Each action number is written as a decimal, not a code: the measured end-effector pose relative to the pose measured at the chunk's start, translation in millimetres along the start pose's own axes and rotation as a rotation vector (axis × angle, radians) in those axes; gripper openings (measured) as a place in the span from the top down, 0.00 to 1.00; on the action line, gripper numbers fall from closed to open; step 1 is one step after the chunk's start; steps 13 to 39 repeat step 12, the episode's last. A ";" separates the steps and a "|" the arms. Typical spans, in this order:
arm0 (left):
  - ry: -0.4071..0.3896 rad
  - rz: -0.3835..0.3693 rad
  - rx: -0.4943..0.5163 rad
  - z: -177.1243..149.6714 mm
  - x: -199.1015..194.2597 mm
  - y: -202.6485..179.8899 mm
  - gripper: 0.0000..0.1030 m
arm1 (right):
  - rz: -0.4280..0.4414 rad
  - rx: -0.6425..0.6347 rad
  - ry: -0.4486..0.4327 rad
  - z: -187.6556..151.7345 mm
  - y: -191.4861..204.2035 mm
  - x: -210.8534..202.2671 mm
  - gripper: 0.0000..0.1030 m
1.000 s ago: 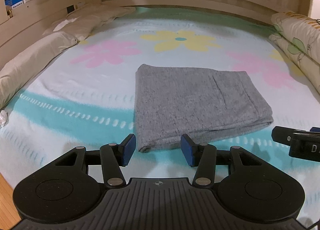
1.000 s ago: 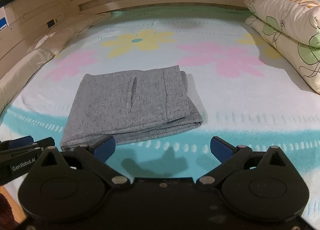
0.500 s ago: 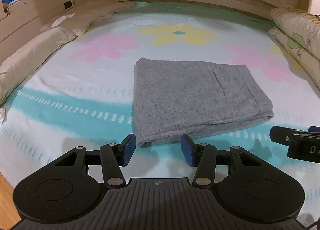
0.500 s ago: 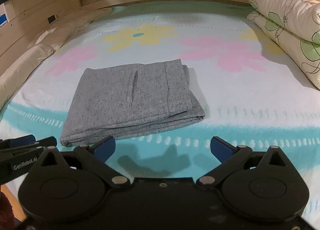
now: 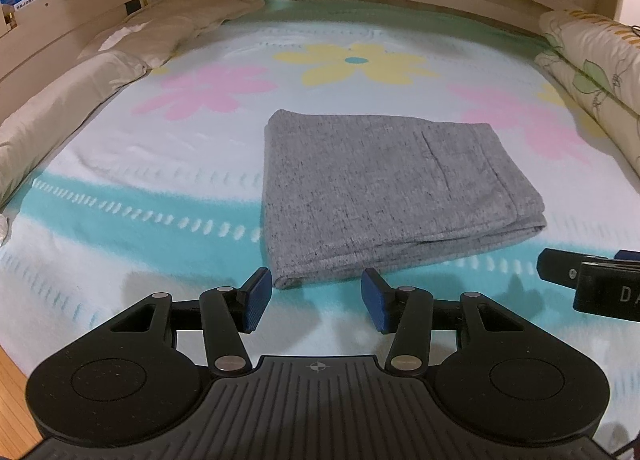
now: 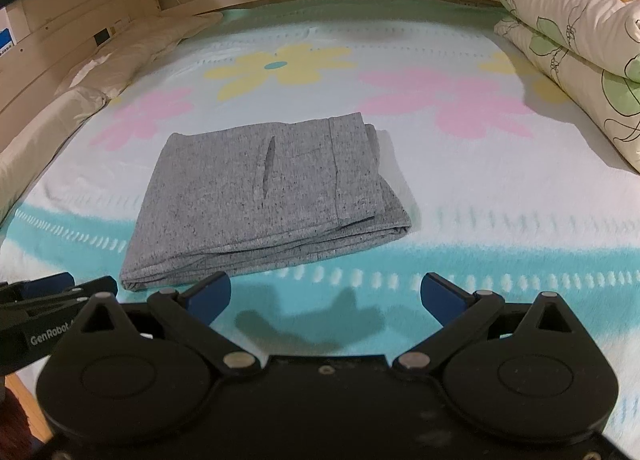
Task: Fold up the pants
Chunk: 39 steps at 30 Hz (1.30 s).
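Grey pants (image 5: 384, 195) are lying folded into a neat rectangle on the bed (image 5: 160, 187), just ahead of both pairs of tongs.

The left tongs (image 5: 316, 298) are hanging released, partly spread and gripping nothing, with the near left corner of the bundle sitting just beyond their blue tips. The right tongs (image 6: 326, 294) are hanging spread wide and empty too, the bundle lying ahead and to their left, apart from them. Several layers are showing stacked along the near edge, and a pocket slit is facing up. To my eye the folding is looking finished; at most a little squaring of the slightly uneven right end is remaining.
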<state>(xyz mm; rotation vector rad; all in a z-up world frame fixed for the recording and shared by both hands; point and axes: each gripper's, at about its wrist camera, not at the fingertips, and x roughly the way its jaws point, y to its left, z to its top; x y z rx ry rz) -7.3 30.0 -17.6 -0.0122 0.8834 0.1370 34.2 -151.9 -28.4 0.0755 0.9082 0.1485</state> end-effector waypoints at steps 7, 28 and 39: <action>-0.007 0.005 0.006 -1.1 0.1 -1.3 0.54 | 0.001 0.001 0.007 -0.3 -0.9 1.1 0.00; -0.007 0.006 0.014 -0.9 1.3 -1.7 0.54 | 0.002 0.000 0.011 -0.5 -0.5 1.9 0.00; -0.007 0.006 0.014 -0.9 1.3 -1.7 0.54 | 0.002 0.000 0.011 -0.5 -0.5 1.9 0.00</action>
